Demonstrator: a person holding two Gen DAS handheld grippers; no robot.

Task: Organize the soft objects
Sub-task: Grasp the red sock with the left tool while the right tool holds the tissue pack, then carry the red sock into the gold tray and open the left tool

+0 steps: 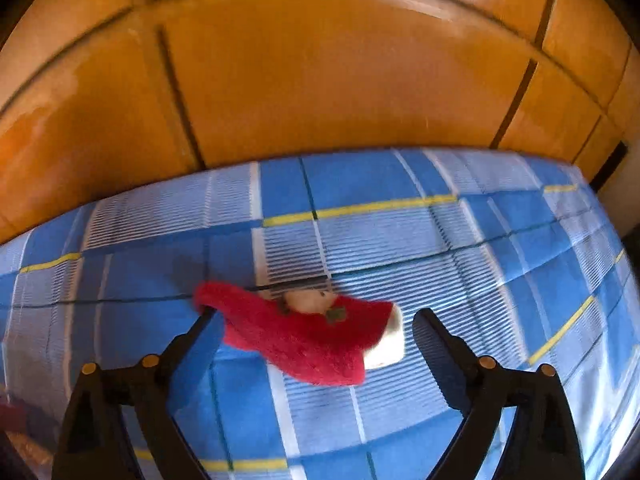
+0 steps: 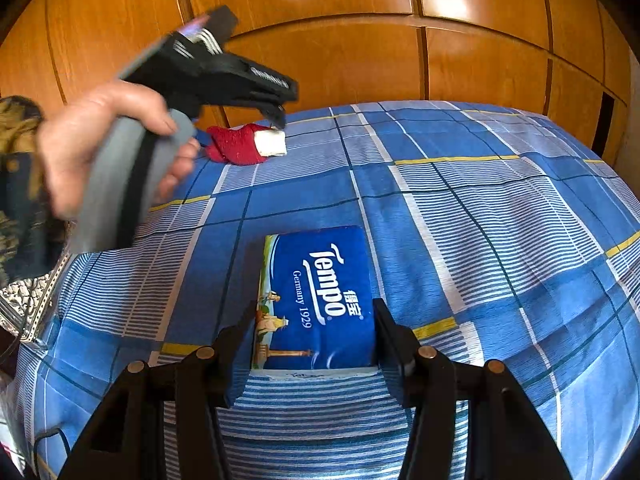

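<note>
Near the bed's (image 2: pixel 480 208) far edge, your wide left tongs (image 1: pixel 316 320) straddle the red hat (image 1: pixel 304 340); right tongs (image 2: pixel 314 312) grip the tissue pack (image 2: pixel 320 296) mid-bed

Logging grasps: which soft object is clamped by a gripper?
The blue Tempo tissue pack, squeezed by the right gripper; the red Santa hat lies free between the open left gripper.

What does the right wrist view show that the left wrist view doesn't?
Only the right wrist view shows the blue tissue pack held between the right gripper fingers, plus the person's hand holding the left gripper from outside. Only the left wrist view shows that gripper's fingers spread wide around the red plush toy. Both show the toy, the checked blue bedsheet and the wooden wardrobe.
</note>
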